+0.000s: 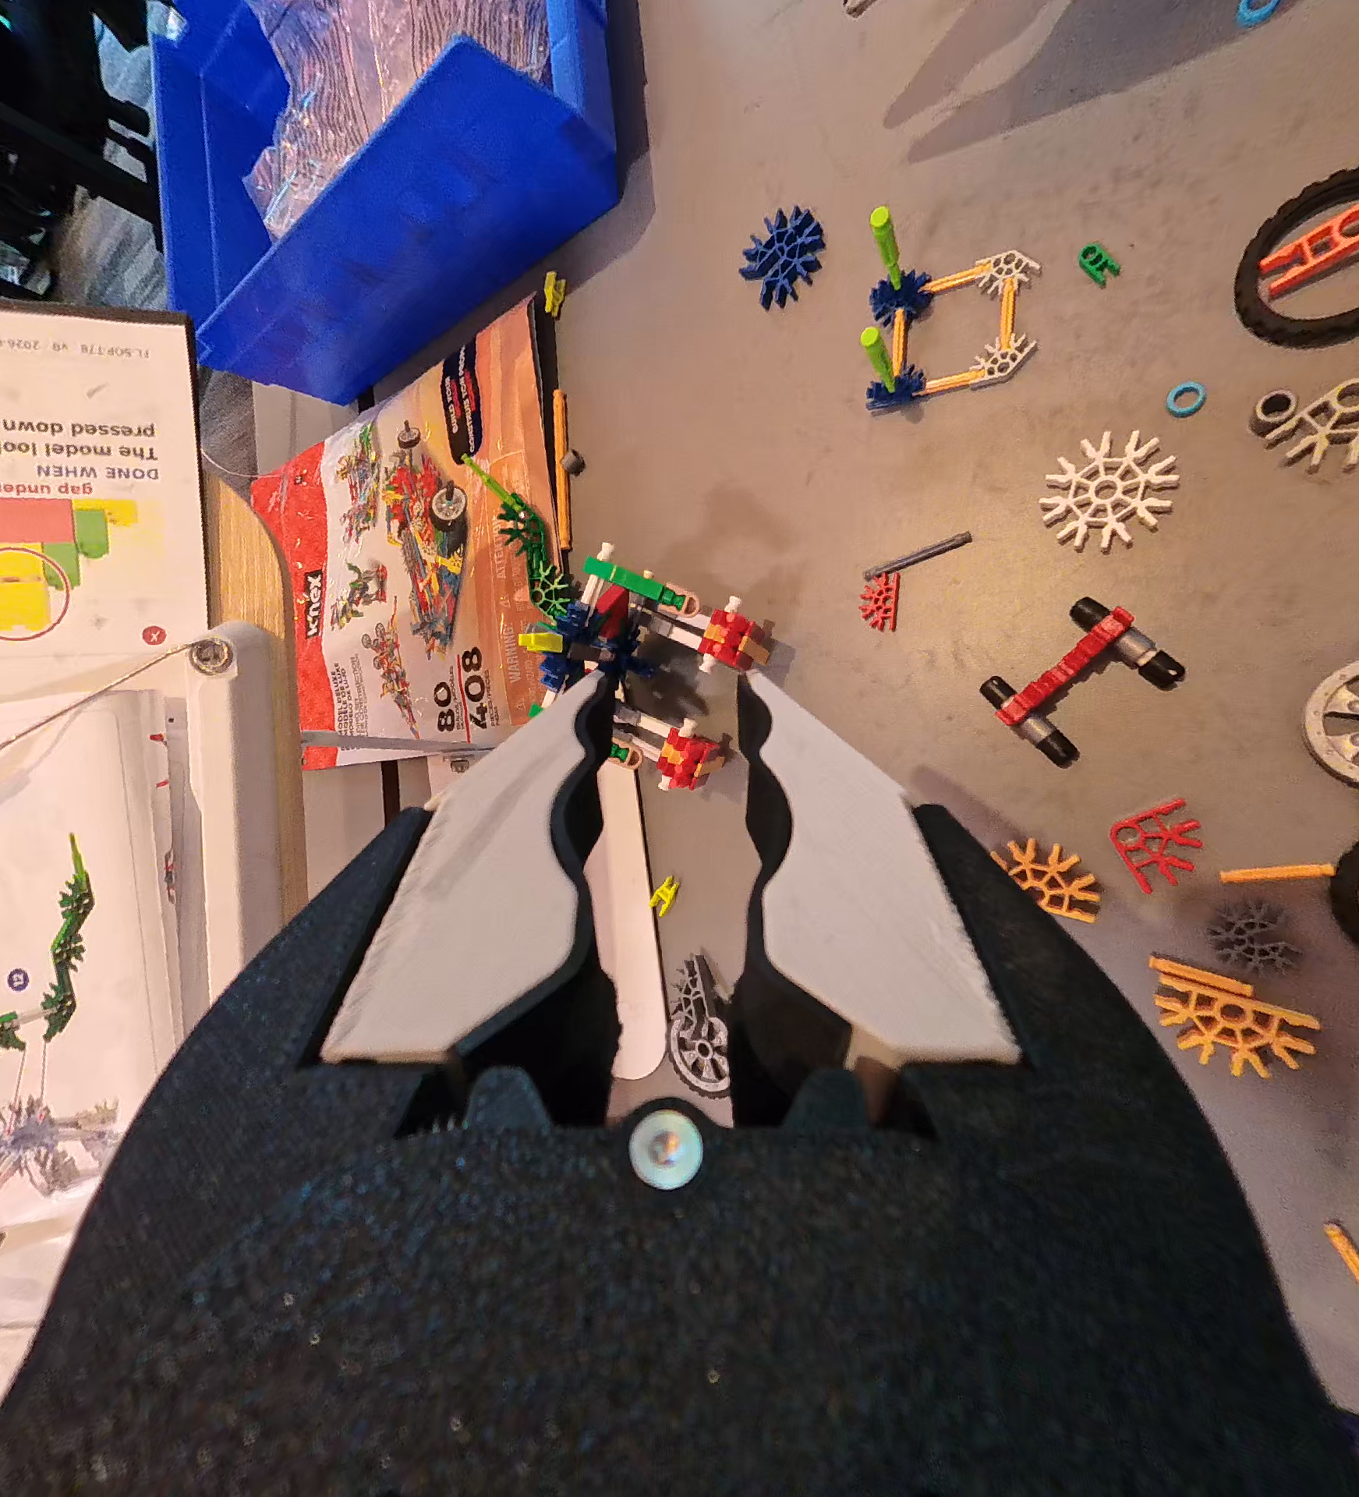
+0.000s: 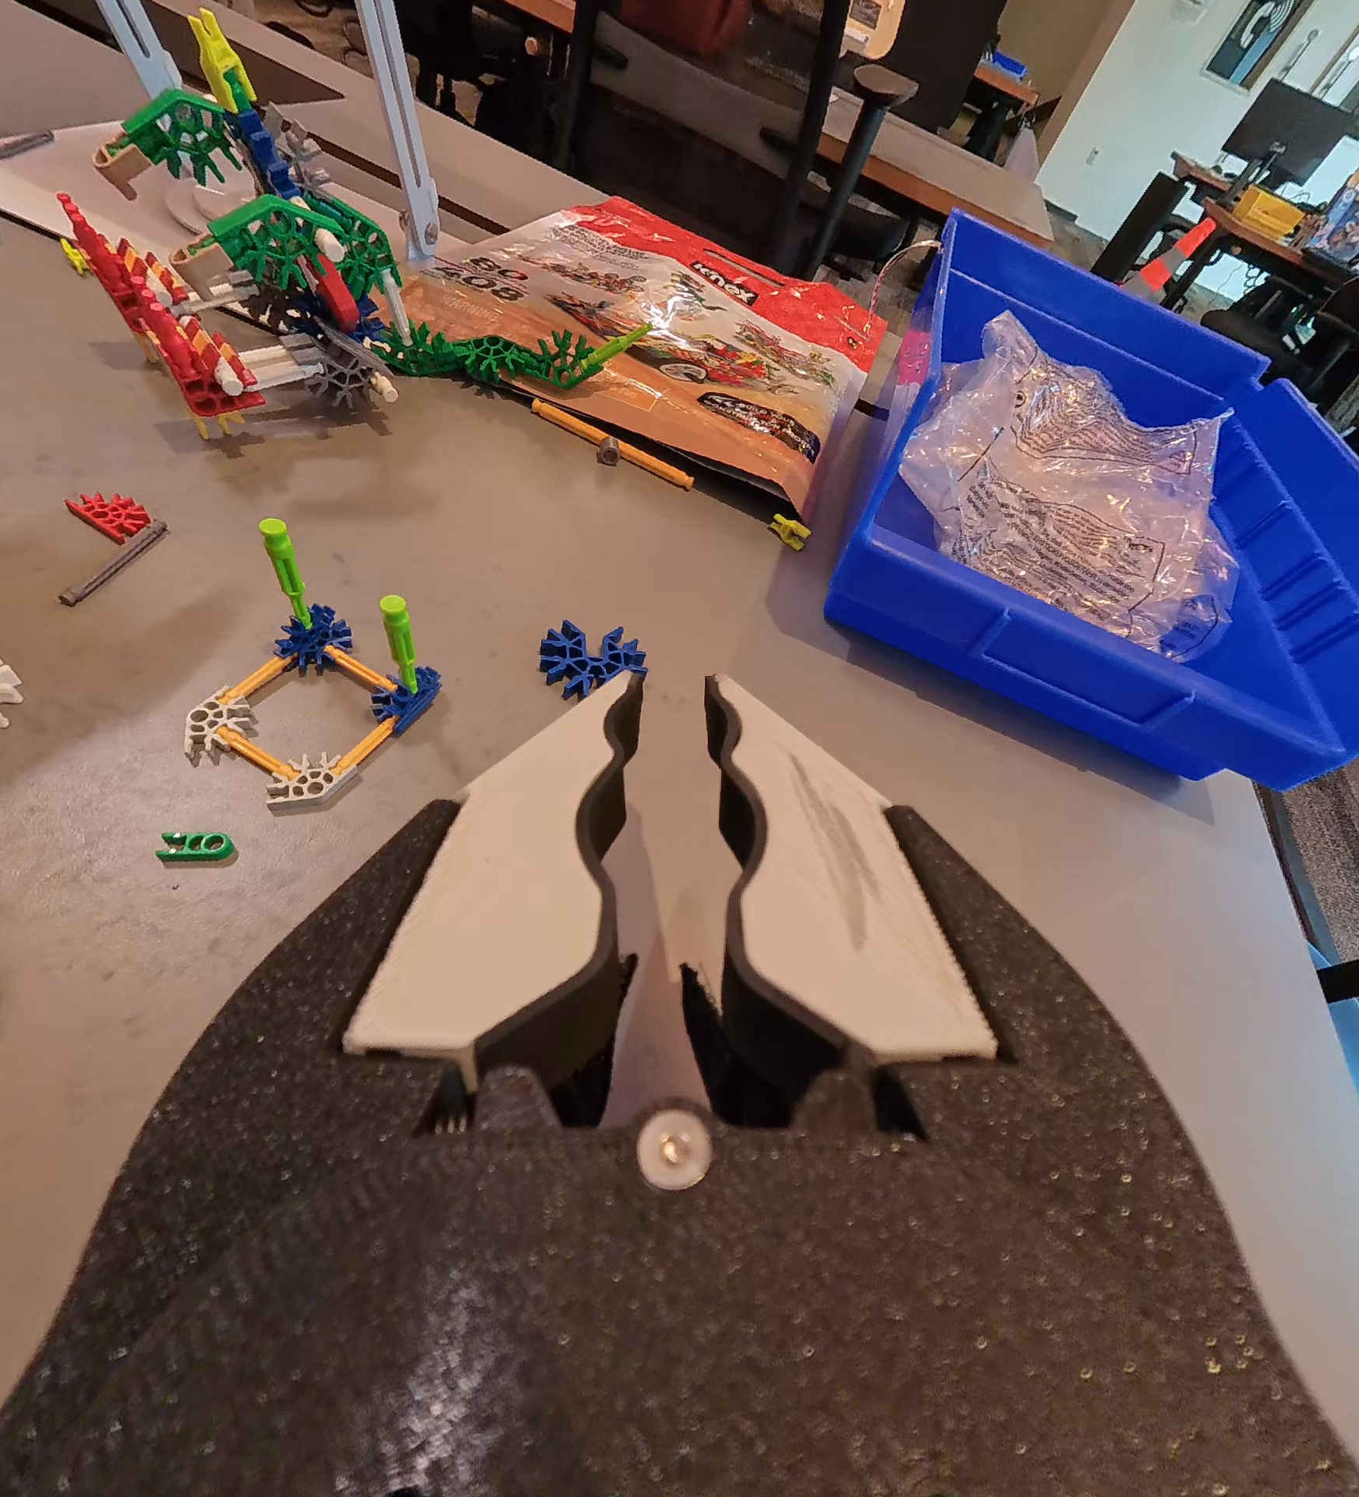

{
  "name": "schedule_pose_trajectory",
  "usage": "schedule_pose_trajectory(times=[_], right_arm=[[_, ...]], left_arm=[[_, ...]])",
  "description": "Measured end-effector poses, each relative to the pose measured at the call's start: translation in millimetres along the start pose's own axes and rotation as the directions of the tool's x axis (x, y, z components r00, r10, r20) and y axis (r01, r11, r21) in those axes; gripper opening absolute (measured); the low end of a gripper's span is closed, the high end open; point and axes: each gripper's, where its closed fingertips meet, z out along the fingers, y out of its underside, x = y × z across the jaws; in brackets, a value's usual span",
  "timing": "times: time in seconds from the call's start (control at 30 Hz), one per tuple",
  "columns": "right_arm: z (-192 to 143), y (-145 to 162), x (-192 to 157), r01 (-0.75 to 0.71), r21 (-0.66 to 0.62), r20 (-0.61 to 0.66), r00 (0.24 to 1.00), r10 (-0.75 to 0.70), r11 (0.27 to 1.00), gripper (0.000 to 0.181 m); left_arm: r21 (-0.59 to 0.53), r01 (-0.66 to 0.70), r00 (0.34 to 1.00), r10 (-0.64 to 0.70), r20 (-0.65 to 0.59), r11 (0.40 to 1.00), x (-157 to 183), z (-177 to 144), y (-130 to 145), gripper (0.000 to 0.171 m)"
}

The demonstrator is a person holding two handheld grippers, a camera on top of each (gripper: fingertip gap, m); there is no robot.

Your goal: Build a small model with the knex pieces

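My left gripper [image 1: 672,680] is open and points down at a multicolour rod-and-connector model [image 1: 728,636] on the grey table. Its left fingertip sits by the model's blue connector hub; I cannot tell if it touches. The model's red-and-white ends lie between the jaws. The model also shows in the right wrist view [image 2: 255,283], standing at the far left. My right gripper [image 2: 673,684] is open and empty, low over the table. Its left fingertip is just beside a loose blue snowflake connector [image 2: 591,660]. That connector also shows in the left wrist view [image 1: 783,255].
A square frame of orange rods with two upright green rods [image 2: 311,705] [image 1: 943,324] lies left of my right gripper. A blue bin [image 2: 1065,672] [image 1: 417,243] holds a clear bag. A printed parts bag [image 2: 660,324], instruction sheets [image 1: 52,486], tyres [image 1: 1324,259] and several loose connectors lie around. Left tips to right tips: about 25 cm.
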Motion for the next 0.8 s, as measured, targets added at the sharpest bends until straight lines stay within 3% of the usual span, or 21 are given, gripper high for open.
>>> schedule_pose_trajectory(times=[0.6, 0.8], right_arm=[[-0.4, -0.5, 1.5, -0.011, 0.005, -0.002, 1.000, 0.011, 1.000, 0.015], [-0.8, -1.2, 1.1, -0.012, 0.009, 0.003, 1.000, 0.012, 1.000, 0.015]], left_arm=[[-0.006, -0.017, 0.999, 0.017, 0.028, 1.000, -0.2, -12.6, -2.2, 0.028], [-0.024, -0.009, 1.000, 0.010, 0.006, 1.000, 18.3, -20.3, 9.1, 0.028]])
